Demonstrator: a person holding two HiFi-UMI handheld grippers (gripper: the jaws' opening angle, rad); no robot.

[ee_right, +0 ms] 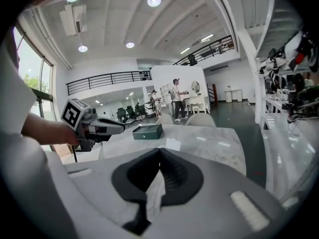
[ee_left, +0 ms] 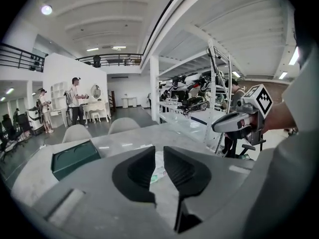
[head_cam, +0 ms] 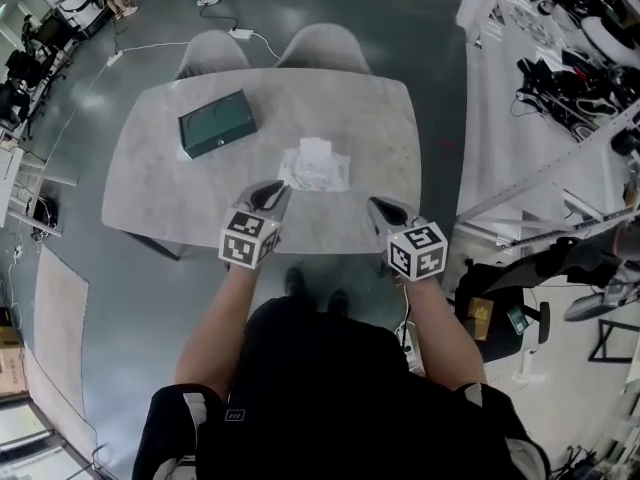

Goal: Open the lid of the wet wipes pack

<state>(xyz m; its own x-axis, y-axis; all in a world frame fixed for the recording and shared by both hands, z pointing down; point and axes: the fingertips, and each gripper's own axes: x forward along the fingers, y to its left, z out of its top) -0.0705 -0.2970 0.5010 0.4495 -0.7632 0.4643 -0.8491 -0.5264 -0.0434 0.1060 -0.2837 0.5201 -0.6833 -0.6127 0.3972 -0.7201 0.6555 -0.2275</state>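
Note:
The wet wipes pack (head_cam: 315,167) lies white and flat in the middle of the grey table (head_cam: 150,188), with a white flap up at its far side. Both grippers hover over the near table edge, short of the pack. My left gripper (head_cam: 278,194) sits to the pack's near left. Its jaws stand a narrow gap apart with nothing between them, and the pack (ee_left: 158,172) shows through the gap. My right gripper (head_cam: 378,206) hangs to the near right with its jaw tips touching and nothing in them. The pack's flap (ee_right: 173,144) shows just beyond them.
A dark green box (head_cam: 216,123) lies on the table's far left. Two grey chairs (head_cam: 322,46) stand at the far side. Shelving with equipment (head_cam: 570,78) runs along the right. People stand far off by white furniture (ee_left: 75,101).

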